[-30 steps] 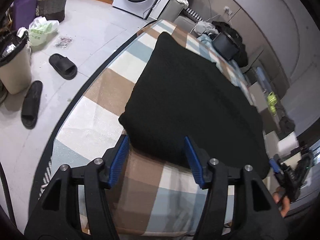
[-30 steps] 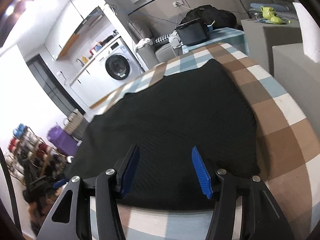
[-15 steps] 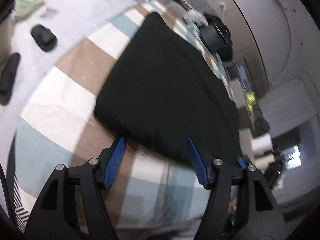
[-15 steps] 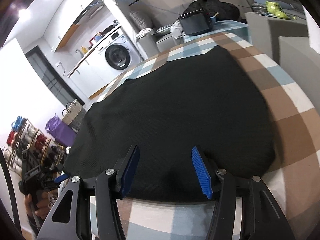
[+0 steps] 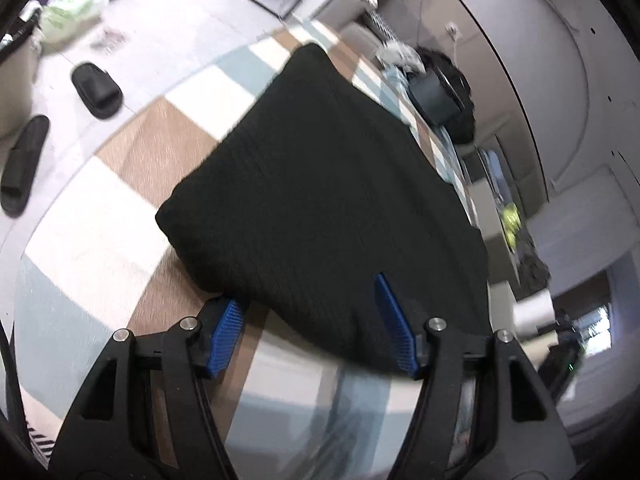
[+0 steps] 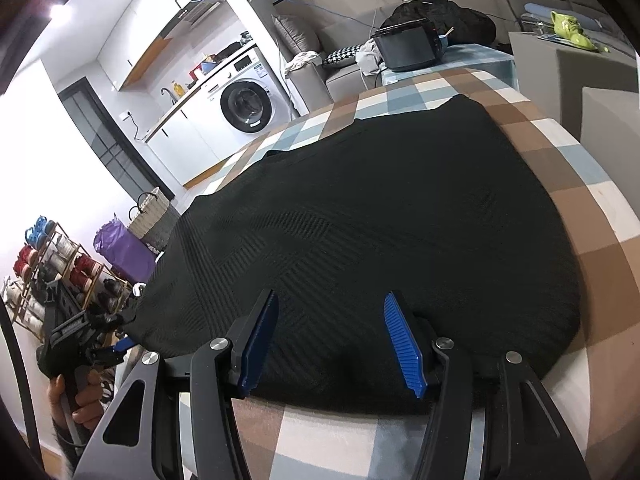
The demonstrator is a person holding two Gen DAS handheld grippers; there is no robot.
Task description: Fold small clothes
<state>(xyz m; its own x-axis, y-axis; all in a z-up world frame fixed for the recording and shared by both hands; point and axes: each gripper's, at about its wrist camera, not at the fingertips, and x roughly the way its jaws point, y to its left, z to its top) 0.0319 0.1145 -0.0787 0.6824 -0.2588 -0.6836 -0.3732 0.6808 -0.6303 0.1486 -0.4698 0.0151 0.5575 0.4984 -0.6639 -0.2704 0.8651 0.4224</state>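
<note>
A black knitted garment [image 5: 320, 184] lies flat on the checked tablecloth [image 5: 132, 152]. My left gripper [image 5: 310, 326] is open over the garment's near left corner. Its left pad [image 5: 224, 336] sits just outside the hem and its right pad [image 5: 396, 326] is over the fabric. In the right wrist view the same garment [image 6: 380, 208] fills the table. My right gripper [image 6: 331, 340] stands open there, both blue pads over the near hem and pressing on nothing. A hand holds the left gripper [image 6: 124, 344] at the garment's left corner.
Two black slippers [image 5: 96, 90] lie on the floor left of the table. A washing machine [image 6: 244, 104], a woven basket [image 6: 154, 216], a purple bag [image 6: 120, 248] and a shelf rack [image 6: 52, 268] stand beyond. A black box [image 6: 408, 50] sits at the far end, grey blocks [image 6: 600, 80] to the right.
Both grippers have come down and closer to the garment's near hem. The left gripper rolled, shifted toward the left corner, and its jaws stand slightly wider.
</note>
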